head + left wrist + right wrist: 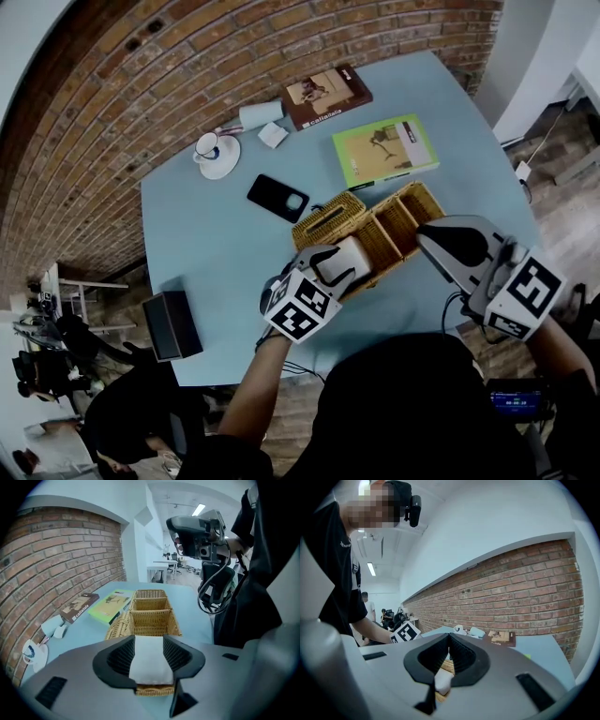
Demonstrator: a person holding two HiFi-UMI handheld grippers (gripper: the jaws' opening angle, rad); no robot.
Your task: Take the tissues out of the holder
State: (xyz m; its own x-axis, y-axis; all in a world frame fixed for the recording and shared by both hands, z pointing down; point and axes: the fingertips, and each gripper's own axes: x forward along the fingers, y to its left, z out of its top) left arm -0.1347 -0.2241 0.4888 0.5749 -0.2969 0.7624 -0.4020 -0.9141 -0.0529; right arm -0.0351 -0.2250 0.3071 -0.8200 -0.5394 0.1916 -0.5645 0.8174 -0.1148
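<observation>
Now, your left gripper (149, 638): jaws half apart, tissues (149, 665) between them, ungripped.
Right gripper (449, 637): jaws together, empty.
Risk: you catch the holder (150, 620) wall just outside your jaws; it lifts too.

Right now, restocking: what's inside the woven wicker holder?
A white tissue pack in the wicker holder, nearest compartment; the others look empty. Under the pack and slotted lid is hidden.

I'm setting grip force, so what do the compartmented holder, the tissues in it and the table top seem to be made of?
Holder: woven wicker or rattan, tan and matt; the plaited strands show plainly. Tissues: soft white paper, perhaps in a wrapper; smooth, matt, with rounded edges. Table: smooth, even pale-blue top, likely laminate or painted board, though the look leaves that open.
</observation>
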